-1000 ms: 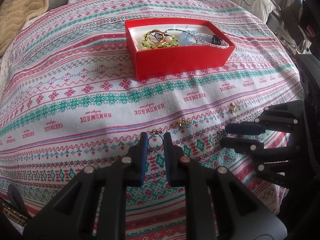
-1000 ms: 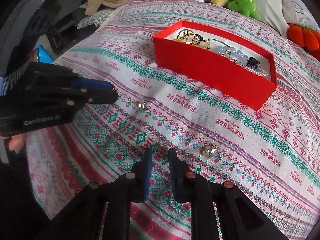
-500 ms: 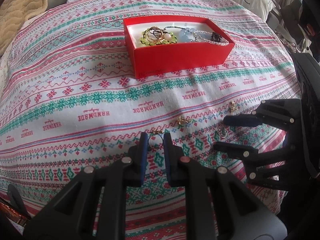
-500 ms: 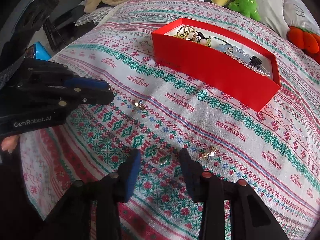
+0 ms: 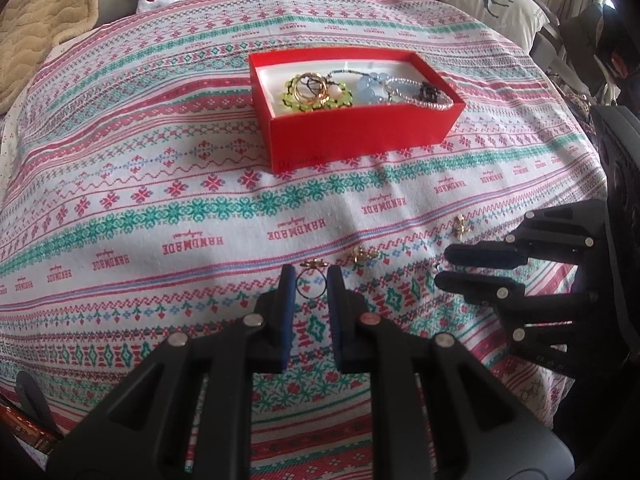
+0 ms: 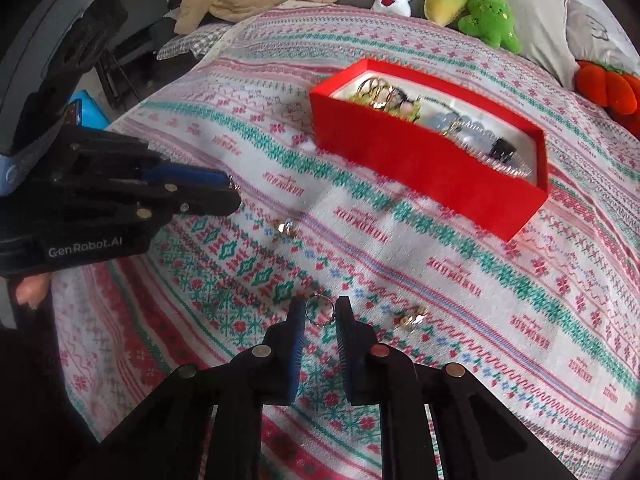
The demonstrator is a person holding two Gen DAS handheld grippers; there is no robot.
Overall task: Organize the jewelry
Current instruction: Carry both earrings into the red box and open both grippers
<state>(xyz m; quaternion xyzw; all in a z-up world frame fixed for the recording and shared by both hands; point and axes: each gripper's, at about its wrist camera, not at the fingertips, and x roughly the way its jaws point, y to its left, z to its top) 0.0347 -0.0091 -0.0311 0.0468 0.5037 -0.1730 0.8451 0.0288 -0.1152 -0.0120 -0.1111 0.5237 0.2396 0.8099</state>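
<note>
The step in hand looked like the pick-up of 2 rings off the bed, 1 for each gripper, with the red box (image 5: 352, 136) waiting further up the patterned bedspread (image 5: 160, 184), already holding bracelets, beads and gold hoops.

The left gripper (image 5: 311, 280) had its jaws drawn in narrow on a thin ring with a gold top (image 5: 310, 276), the band standing upright between the blue pads and seeming to touch both.

The right gripper (image 6: 320, 314) was closing its jaws on a silver ring (image 6: 320, 310) of its own, which stood between the tips; whether the pads already pressed on it I could not tell for sure, though the gap was about the ring's width.

2 more small gold pieces lay loose on the cloth: 1 just beside the right jaws (image 6: 412, 316), another between the 2 grippers (image 6: 286, 228).

To my eye the next move called for lifting both rings clear, carrying them up to the box, well apart from both grippers, and letting go over its open top. Bands that thin could slip or twist out on the way.
</note>
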